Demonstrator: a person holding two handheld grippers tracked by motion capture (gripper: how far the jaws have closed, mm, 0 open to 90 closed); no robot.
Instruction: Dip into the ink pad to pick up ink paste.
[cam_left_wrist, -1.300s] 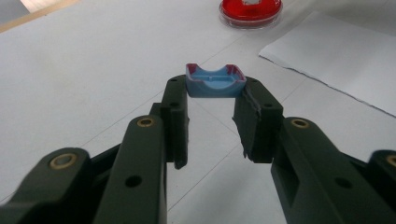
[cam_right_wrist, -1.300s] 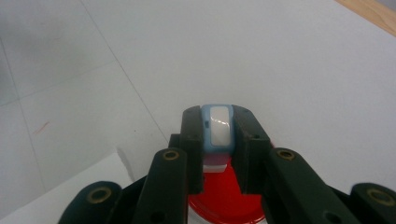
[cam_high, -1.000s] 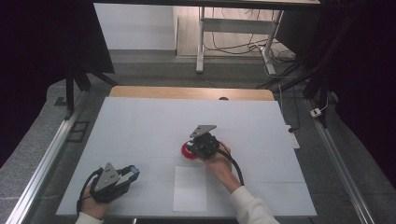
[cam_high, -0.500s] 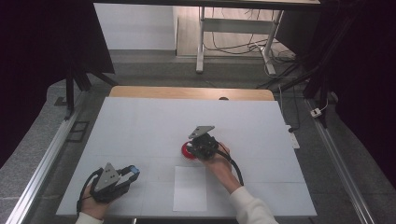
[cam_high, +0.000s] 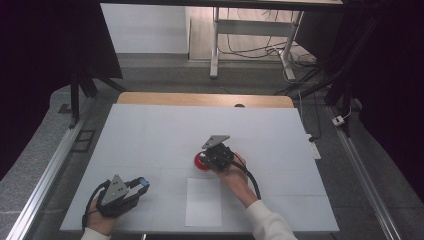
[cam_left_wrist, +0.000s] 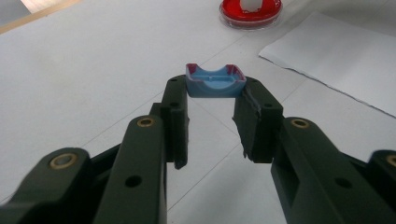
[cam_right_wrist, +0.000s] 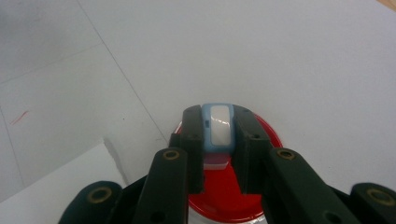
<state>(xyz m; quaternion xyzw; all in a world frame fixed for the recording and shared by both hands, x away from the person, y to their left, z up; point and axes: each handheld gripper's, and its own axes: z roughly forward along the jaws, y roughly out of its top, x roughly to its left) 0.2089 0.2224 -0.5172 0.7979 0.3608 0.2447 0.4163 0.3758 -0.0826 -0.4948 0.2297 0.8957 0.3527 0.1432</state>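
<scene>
- Right gripper view first: my right gripper (cam_right_wrist: 218, 140) has its jaws closed on a small pale-blue plastic stamp with a white face (cam_right_wrist: 219, 128), held upright between the pads, its long axis running away from the camera along the jaws.
- Directly under that stamp sits the round red ink pad in its clear shallow dish (cam_right_wrist: 229, 191); the stamp's lower end looks to be at or just above the red surface, and I cannot tell whether it touches.
- From the high view, the right gripper (cam_high: 214, 156) and the dish (cam_high: 200, 161) are near the middle of the white table surface (cam_high: 150, 135), a little toward the near edge.
- My left gripper (cam_left_wrist: 214, 122) is clamped across a pale-blue plastic cap, cradle-shaped and smeared red at its rims (cam_left_wrist: 215, 82); the cap's long axis lies crosswise between the jaw tips.
- In the high view the left gripper (cam_high: 139, 187) rests near the near-left corner of the surface, well apart from the dish.
- The white rectangular sheet of paper (cam_high: 203, 202) lies flat by the near edge, just on my side of the dish, between the two hands.
- What I judge the coming move turns on: the paper lies straight back toward me from the right gripper, and the right hand is the nearer one, so the inked stamp would lift and come back over the sheet, long axis kept upright.
</scene>
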